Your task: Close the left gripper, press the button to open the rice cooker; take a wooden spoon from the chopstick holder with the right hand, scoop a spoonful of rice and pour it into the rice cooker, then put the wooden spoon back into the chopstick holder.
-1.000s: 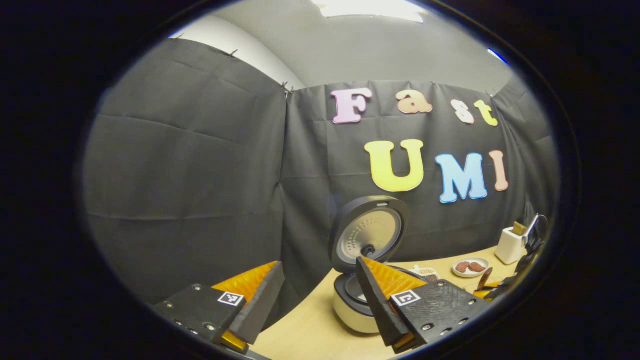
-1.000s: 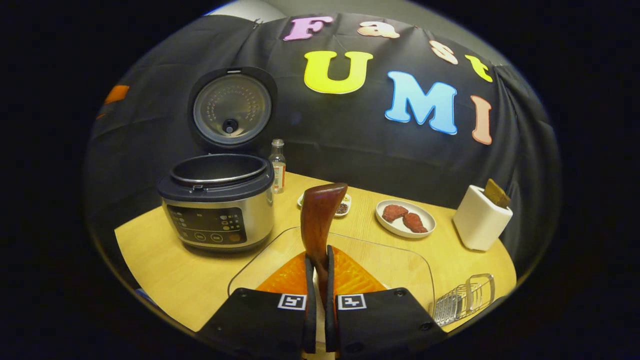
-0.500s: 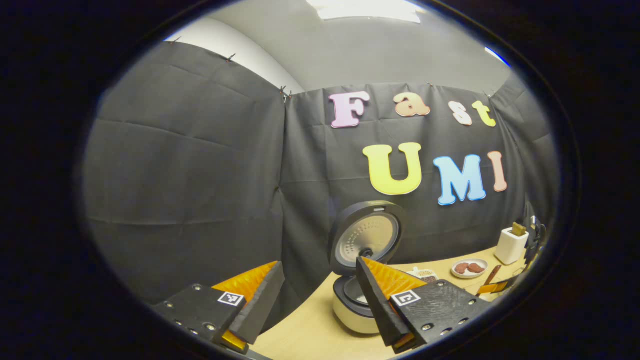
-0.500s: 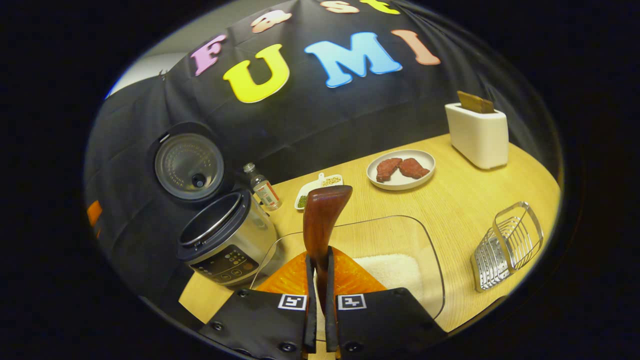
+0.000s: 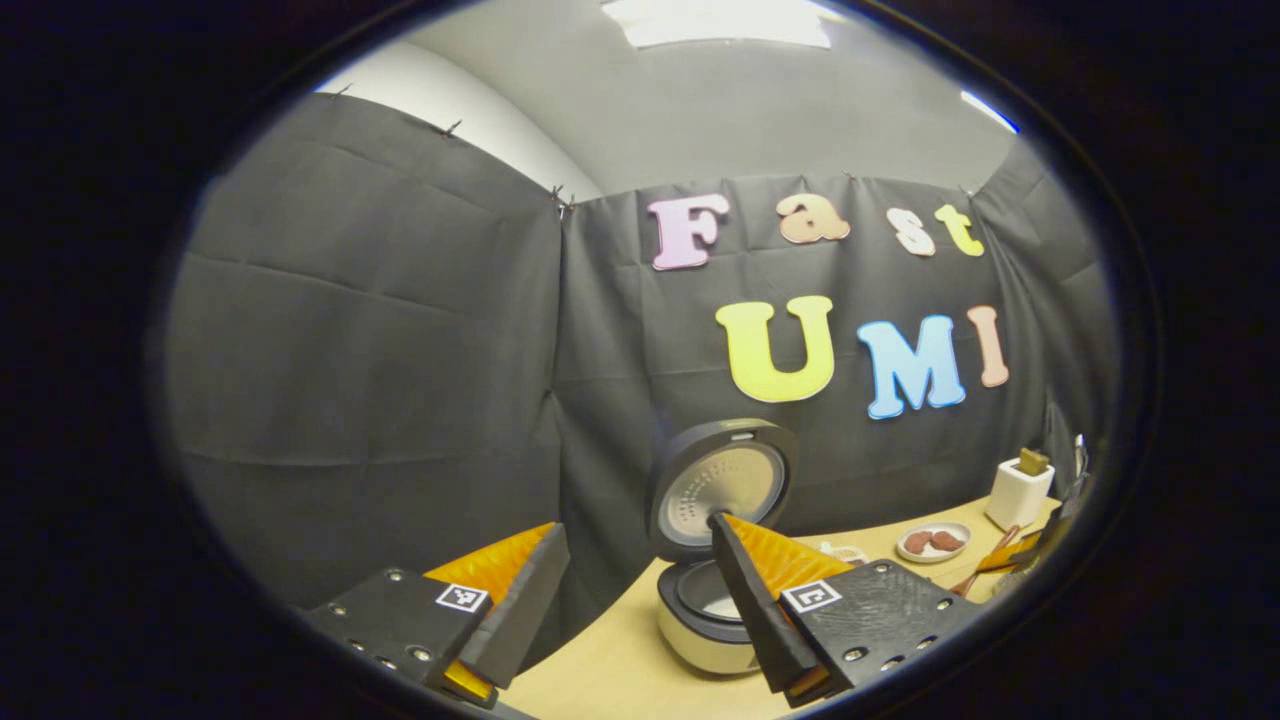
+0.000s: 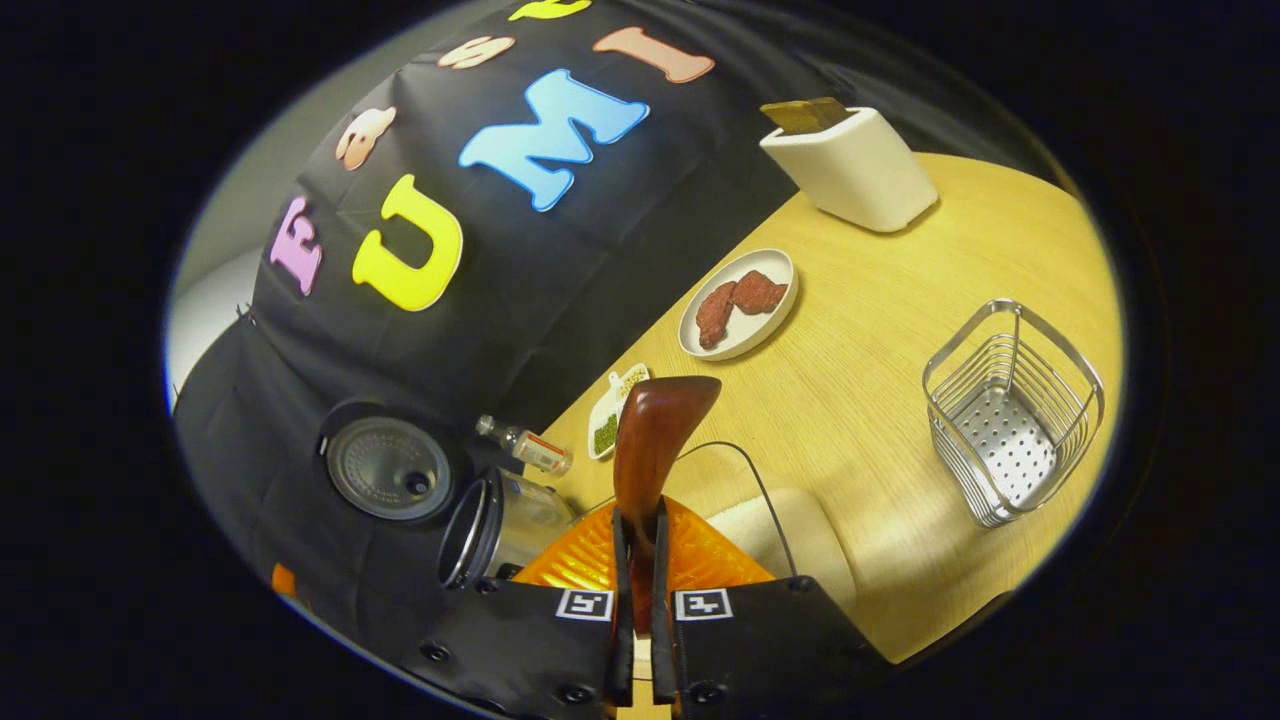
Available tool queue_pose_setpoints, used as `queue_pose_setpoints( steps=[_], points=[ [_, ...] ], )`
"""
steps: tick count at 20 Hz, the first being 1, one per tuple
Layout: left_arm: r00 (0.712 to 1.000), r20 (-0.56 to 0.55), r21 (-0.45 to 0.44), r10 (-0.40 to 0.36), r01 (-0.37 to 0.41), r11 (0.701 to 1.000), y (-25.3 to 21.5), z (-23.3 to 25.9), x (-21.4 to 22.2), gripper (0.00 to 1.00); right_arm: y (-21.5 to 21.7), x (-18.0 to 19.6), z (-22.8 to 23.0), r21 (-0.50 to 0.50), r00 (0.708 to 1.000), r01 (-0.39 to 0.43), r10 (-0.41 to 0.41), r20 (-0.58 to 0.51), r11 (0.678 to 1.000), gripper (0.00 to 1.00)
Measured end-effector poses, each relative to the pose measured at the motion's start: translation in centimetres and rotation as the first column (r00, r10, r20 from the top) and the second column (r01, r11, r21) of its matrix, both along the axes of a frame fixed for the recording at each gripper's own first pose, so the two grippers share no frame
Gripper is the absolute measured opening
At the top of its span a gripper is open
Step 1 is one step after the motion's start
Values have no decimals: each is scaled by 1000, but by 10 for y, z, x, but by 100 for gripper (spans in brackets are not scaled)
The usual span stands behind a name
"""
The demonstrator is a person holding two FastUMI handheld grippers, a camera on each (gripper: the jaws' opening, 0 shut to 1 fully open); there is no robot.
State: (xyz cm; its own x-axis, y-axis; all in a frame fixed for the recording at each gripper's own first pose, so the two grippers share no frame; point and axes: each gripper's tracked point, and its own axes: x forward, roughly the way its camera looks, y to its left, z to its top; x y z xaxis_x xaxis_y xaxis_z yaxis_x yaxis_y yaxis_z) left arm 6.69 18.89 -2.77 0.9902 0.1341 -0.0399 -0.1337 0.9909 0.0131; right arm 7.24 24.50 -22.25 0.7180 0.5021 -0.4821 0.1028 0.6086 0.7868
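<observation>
Left gripper view: the left gripper (image 5: 640,610) is held above the near edge of the wooden table (image 5: 610,670), its two fingers spread well apart with nothing between them. Beyond its right finger stands the rice cooker (image 5: 705,615), lid raised upright. Farther right lie a white plate of red meat (image 5: 932,541) and a white chopstick holder (image 5: 1017,493).

Right gripper view, strongly tilted: the rice cooker (image 6: 495,528) sits at lower left, lid (image 6: 388,467) open, with a small glass bottle (image 6: 525,447) just beside it. The right gripper (image 6: 640,600) is clamped on the handle of the wooden spoon (image 6: 655,440), which stands up between the fingers. Behind the spoon is a clear container of white rice (image 6: 775,525). To the right lie the meat plate (image 6: 738,302), the chopstick holder (image 6: 850,168) and a wire basket (image 6: 1010,410).
</observation>
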Motion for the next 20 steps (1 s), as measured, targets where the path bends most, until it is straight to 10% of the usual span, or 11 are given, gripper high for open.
queue_pose_setpoints(
  steps=[20],
  points=[
    [998,-6,-29,68,-68,997,62,-16,-12,88,122,47,106,347,996,-84,75,40,934,8]
  ],
)
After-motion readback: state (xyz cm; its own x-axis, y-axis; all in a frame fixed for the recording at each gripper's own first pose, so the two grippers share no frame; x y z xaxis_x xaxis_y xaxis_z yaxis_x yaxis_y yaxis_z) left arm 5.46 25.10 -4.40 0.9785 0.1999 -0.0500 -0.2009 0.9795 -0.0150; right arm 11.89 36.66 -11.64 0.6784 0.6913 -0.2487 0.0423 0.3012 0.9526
